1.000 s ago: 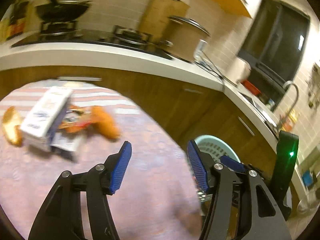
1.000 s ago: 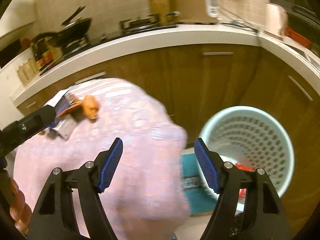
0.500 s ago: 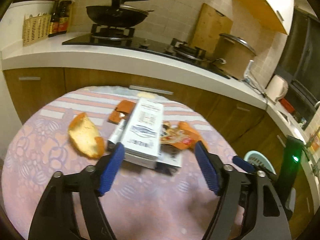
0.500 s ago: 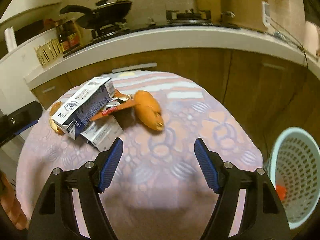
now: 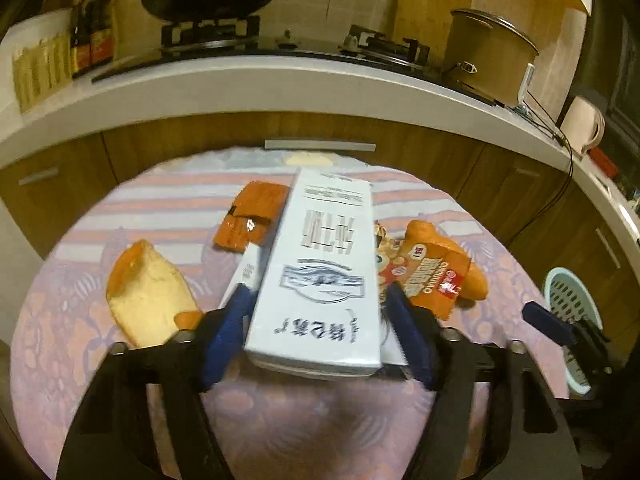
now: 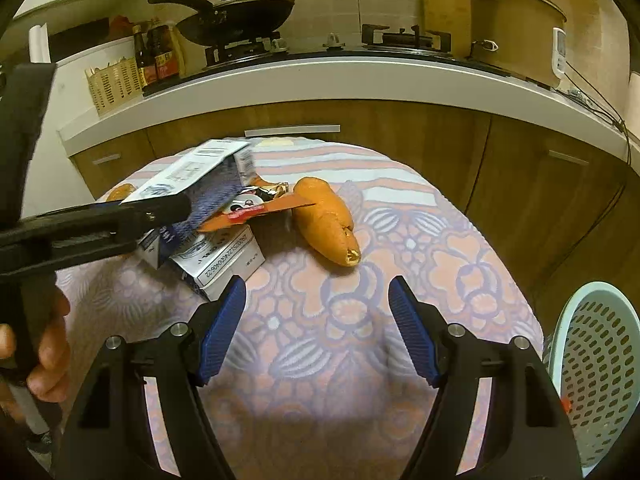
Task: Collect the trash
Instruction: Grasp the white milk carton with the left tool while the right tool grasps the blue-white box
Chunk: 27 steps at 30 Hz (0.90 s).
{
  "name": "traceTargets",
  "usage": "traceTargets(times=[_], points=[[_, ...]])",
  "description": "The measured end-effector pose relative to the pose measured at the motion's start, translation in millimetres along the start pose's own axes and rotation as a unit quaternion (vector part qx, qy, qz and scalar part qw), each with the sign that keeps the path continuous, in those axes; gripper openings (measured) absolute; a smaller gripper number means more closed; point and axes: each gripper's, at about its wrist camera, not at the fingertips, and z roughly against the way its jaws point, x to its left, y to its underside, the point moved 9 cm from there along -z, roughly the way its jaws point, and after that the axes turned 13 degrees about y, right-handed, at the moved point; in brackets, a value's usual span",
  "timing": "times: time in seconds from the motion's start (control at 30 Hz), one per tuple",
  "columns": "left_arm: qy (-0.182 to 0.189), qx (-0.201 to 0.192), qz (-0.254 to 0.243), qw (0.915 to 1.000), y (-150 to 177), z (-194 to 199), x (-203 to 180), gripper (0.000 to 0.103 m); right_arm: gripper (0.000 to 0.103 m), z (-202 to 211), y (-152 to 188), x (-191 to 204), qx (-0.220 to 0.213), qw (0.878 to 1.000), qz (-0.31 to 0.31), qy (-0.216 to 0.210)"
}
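Observation:
A pile of trash lies on the round table with the floral cloth point(image 6: 400, 264). A white and blue carton point(image 5: 320, 272) sits on top, over a smaller box point(image 6: 220, 264) and an orange snack wrapper point(image 5: 428, 276). My left gripper point(image 5: 316, 320) is open with its blue pads on either side of the carton's near end; the pads look apart from it. It also shows in the right wrist view point(image 6: 188, 206). My right gripper point(image 6: 318, 316) is open and empty above the cloth, short of an orange carrot point(image 6: 326, 220). A pale peel point(image 5: 148, 296) lies left of the carton.
A mint green perforated trash basket point(image 6: 600, 368) stands on the floor right of the table, also in the left wrist view point(image 5: 572, 304). A second orange wrapper point(image 5: 252, 216) lies behind the carton. A wooden kitchen counter point(image 6: 360, 76) with stove, wok and pot runs behind.
Both grippers swung left from the basket toward the table. My left gripper moved forward until its open pads flank the carton. My right gripper came closer to the carrot.

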Motion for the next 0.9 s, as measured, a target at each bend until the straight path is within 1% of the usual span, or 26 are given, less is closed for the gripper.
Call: traceTargets(times=[0.13,0.23,0.3,0.37,0.4,0.43,0.47,0.53,0.6,0.73,0.87,0.9], points=[[0.018,-0.002,0.004,0.9998,3.1,3.1,-0.2,0.057,0.070,-0.2,1.2,11.5,0.014,1.000,0.014,-0.020],[0.031,-0.020,0.017,0.9991,5.0,16.9,2.0,0.057,0.070,-0.2,-2.2,29.9,0.029,0.998,0.026,-0.054],[0.032,-0.039,0.033,0.9982,3.8,31.7,8.2,0.056,0.070,-4.0,-6.0,45.2,0.037,0.996,0.050,-0.069],[0.036,-0.068,0.054,0.9956,1.5,54.1,18.7,0.056,0.070,-7.8,-8.9,55.8,0.038,0.995,0.067,-0.070],[0.038,-0.084,0.064,0.9937,0.3,66.1,25.0,0.056,0.071,-9.7,-10.9,59.8,0.037,0.994,0.075,-0.070],[0.038,-0.094,0.070,0.9923,0.4,75.4,29.2,0.056,0.075,-13.1,-14.0,64.5,0.036,0.993,0.084,-0.071],[0.036,-0.103,0.077,0.9911,0.0,83.4,34.5,0.056,0.077,-16.2,-16.2,67.6,0.037,0.993,0.089,-0.074],[0.035,-0.118,0.089,0.9884,0.8,99.1,46.1,0.057,0.077,-23.8,-20.2,74.5,0.041,0.991,0.100,-0.078],[0.037,-0.127,0.100,0.9862,3.1,110.5,55.7,0.057,0.077,-29.8,-23.7,79.1,0.041,0.991,0.104,-0.077],[0.032,-0.132,0.112,0.9844,6.9,117.8,68.9,0.057,0.075,-35.0,-20.8,91.9,0.059,0.986,0.109,-0.107],[0.031,-0.134,0.122,0.9830,12.1,119.6,78.5,0.057,0.070,-14.0,-5.9,111.6,0.059,0.981,0.132,-0.131],[0.032,-0.135,0.125,0.9825,13.0,120.1,80.6,0.057,0.070,-4.6,1.3,120.0,0.064,0.977,0.138,-0.148]])
